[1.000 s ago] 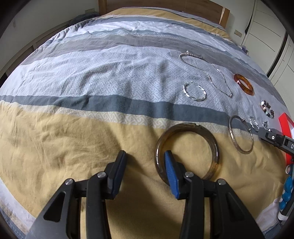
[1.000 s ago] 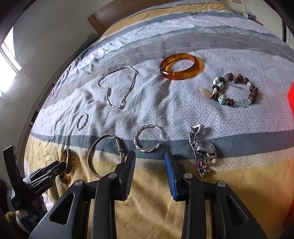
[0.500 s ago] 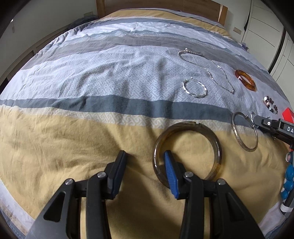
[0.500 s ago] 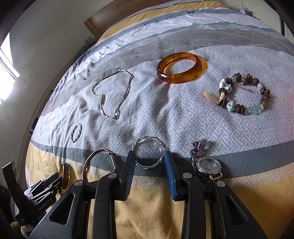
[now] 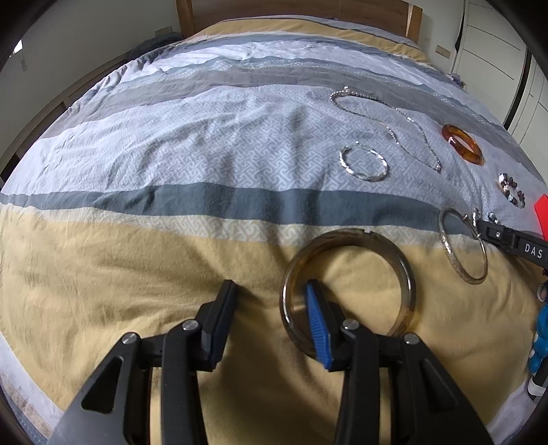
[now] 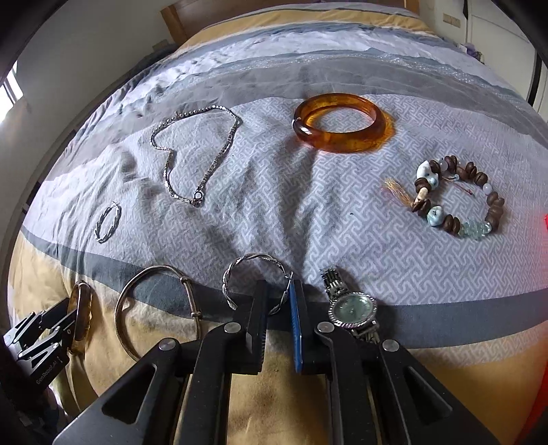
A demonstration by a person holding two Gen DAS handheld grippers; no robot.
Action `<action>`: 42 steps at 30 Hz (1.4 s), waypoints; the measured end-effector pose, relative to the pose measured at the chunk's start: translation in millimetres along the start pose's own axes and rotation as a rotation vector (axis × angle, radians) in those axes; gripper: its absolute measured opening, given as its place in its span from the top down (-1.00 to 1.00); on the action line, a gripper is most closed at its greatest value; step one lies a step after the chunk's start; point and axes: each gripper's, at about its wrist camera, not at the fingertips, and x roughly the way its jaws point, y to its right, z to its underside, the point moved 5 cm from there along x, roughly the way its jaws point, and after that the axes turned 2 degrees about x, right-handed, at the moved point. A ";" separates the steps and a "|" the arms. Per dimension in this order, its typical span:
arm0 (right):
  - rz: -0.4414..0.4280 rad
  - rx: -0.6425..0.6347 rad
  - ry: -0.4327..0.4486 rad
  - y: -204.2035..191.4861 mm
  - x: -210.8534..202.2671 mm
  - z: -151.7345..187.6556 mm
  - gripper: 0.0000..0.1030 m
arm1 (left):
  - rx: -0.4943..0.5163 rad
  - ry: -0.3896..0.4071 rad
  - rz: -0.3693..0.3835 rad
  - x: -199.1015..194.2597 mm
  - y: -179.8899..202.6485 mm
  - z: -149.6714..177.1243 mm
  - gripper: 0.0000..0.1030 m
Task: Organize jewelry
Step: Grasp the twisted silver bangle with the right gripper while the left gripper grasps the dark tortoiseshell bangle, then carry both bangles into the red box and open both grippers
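My left gripper (image 5: 270, 297) is open; its blue finger sits inside a large brown translucent bangle (image 5: 407, 270) on the yellow band, the other finger outside its near-left rim. My right gripper (image 6: 278, 291) is open with a narrow gap, its fingers straddling the near rim of a twisted silver hoop (image 6: 239, 267). A silver watch (image 6: 352, 308) lies just right of it, a thin silver bangle (image 6: 126, 301) just left. Farther off lie an amber bangle (image 6: 337, 121), a bead bracelet (image 6: 459, 196), a silver chain (image 6: 195, 150) and a second small twisted hoop (image 6: 108, 224).
The jewelry lies on a striped bedspread (image 5: 171, 154). A wooden headboard (image 5: 376, 13) stands at the far end, white wardrobe doors (image 5: 496, 44) at the right. A red object (image 5: 541, 208) shows at the right edge.
My right gripper has moved forward and down onto the twisted silver hoop and its fingers have narrowed around the rim. My left gripper has hardly moved at the brown bangle.
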 end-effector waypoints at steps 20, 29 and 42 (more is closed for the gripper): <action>-0.043 -0.083 0.185 -17.7 -129.9 17.3 0.92 | 0.016 0.098 -0.005 -79.9 6.6 2.3 0.85; -0.054 -0.051 0.259 8.3 -202.3 50.9 0.92 | 0.065 0.170 -0.019 -142.1 25.7 9.7 0.85; 0.044 0.033 0.307 124.7 -263.3 88.7 0.92 | 0.180 0.157 0.151 -178.2 155.0 4.6 0.85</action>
